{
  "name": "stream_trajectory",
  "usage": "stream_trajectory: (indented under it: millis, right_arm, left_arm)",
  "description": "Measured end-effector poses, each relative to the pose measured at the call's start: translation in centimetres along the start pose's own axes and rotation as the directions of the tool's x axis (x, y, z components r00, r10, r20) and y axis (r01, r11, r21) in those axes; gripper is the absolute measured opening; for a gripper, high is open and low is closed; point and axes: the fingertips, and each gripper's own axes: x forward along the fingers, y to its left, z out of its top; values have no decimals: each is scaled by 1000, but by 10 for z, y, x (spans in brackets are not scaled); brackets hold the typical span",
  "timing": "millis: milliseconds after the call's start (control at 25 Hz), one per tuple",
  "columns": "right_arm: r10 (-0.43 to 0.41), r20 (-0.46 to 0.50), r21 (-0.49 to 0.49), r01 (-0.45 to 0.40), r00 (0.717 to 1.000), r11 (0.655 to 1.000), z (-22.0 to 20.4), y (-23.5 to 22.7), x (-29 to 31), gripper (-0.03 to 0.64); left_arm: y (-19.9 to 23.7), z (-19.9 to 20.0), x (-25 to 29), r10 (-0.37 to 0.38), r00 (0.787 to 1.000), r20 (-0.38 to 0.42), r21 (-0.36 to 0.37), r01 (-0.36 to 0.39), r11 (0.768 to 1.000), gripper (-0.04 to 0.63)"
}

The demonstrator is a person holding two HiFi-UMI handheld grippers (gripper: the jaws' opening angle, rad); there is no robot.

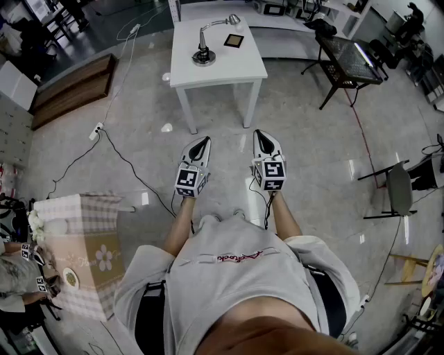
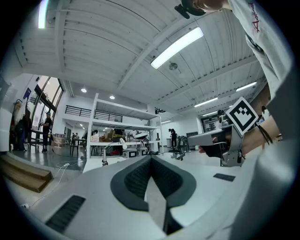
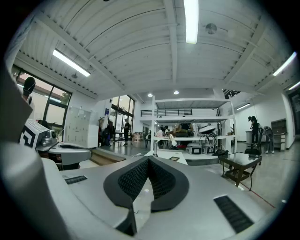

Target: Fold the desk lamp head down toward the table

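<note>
The desk lamp (image 1: 204, 50) stands on a white table (image 1: 244, 68) far ahead, its round base at the table's left and its head (image 1: 234, 19) raised on a bent arm. My left gripper (image 1: 202, 141) and right gripper (image 1: 260, 134) are held level side by side over the floor, well short of the table. Both are shut with nothing between the jaws. The left gripper view shows the left gripper (image 2: 151, 157) with the lamp (image 2: 104, 156) small in the distance. The right gripper view shows the right gripper (image 3: 148, 160), the lamp (image 3: 154, 148) and the table (image 3: 165, 156).
A dark square object (image 1: 234, 40) lies on the table beside the lamp. A black glass-topped side table (image 1: 347, 59) stands to the right, a grey chair (image 1: 399, 187) farther right. A wooden platform (image 1: 69, 87), floor cables (image 1: 111, 149) and a patterned box (image 1: 83, 243) are on the left.
</note>
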Motion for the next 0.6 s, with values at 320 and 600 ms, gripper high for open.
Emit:
stream_trajectory:
  millis: [320, 600]
  right_arm:
    - [12, -12, 8, -12, 1000, 1000, -6, -6, -5, 5]
    - [34, -11, 37, -34, 999, 999, -14, -18, -11, 6]
  left_arm:
    - [-17, -3, 5, -1, 1000, -16, 13, 1, 1000, 26]
    - [-31, -9, 13, 9, 999, -32, 8, -8, 1000, 26]
